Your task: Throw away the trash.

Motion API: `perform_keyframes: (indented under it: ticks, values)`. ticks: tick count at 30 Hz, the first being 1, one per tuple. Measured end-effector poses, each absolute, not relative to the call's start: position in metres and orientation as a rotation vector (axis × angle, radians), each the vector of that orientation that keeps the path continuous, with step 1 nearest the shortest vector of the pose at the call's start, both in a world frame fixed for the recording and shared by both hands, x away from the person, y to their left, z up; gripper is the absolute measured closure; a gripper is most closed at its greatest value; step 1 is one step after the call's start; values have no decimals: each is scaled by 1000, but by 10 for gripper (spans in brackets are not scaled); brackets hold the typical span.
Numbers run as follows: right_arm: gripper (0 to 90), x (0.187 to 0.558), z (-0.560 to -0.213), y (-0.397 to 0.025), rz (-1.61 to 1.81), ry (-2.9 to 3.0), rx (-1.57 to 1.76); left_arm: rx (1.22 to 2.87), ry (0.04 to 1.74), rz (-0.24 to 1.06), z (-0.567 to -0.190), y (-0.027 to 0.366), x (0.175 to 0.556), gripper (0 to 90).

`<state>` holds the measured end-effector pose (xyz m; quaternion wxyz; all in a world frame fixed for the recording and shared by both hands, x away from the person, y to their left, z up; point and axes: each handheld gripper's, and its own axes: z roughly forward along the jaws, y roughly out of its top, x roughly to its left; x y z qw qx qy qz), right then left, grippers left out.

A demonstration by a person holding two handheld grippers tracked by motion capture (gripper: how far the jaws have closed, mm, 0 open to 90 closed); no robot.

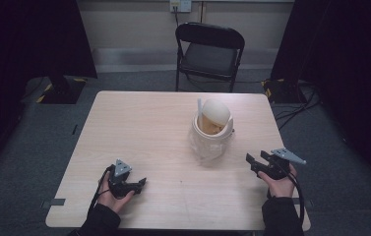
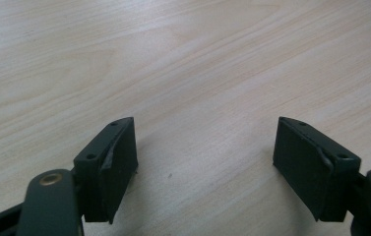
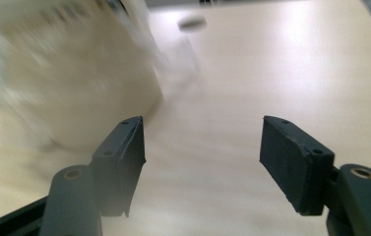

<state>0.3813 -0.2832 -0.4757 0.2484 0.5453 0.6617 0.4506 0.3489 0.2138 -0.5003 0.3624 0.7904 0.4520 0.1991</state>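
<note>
Table: a pale wood-grain top (image 1: 139, 128), seen from above with the person's forearms coming in at its near edge.
Container: a white, translucent tub-like container (image 1: 211, 135) stands upright right of the table's centre, toward the far half; a round cream-coloured lid or ball (image 1: 216, 112) sits tilted on its open mouth, and something tan shows inside. What the contents are I cannot tell.
Container, right gripper view: the same container (image 3: 70, 78) appears as a blurred pale mass at the upper left, ahead of and beside the left-hand jaw — near it, not between the jaws.
Left gripper: the left gripper (image 1: 139, 184) rests low at the near left of the table, held in the left hand (image 1: 111, 194), well apart from the container.
Left gripper, own view: the left gripper (image 2: 205, 162) has its jaws spread wide with bare tabletop between them — nothing held.
Right gripper: the right gripper (image 1: 252, 160) is at the near right, held in the right hand (image 1: 279, 184), pointing toward the container and near it but not touching.
Right gripper, own view: the right gripper (image 3: 202, 157) has its jaws wide apart, and they grip nothing.
Chair: a black folding chair (image 1: 210, 51) stands beyond the far edge of the table.
</note>
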Motion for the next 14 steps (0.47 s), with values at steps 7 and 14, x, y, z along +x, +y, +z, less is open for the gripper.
perform_keyframes:
  ticks: [7, 14]
  values:
    - [307, 378, -490, -294, 1093, 1871, 1527, 2036, 1163, 512, -500, 214, 349, 242]
    - [282, 378, -495, -299, 991, 1925, 1499, 2052, 1144, 508, -500, 216, 349, 241]
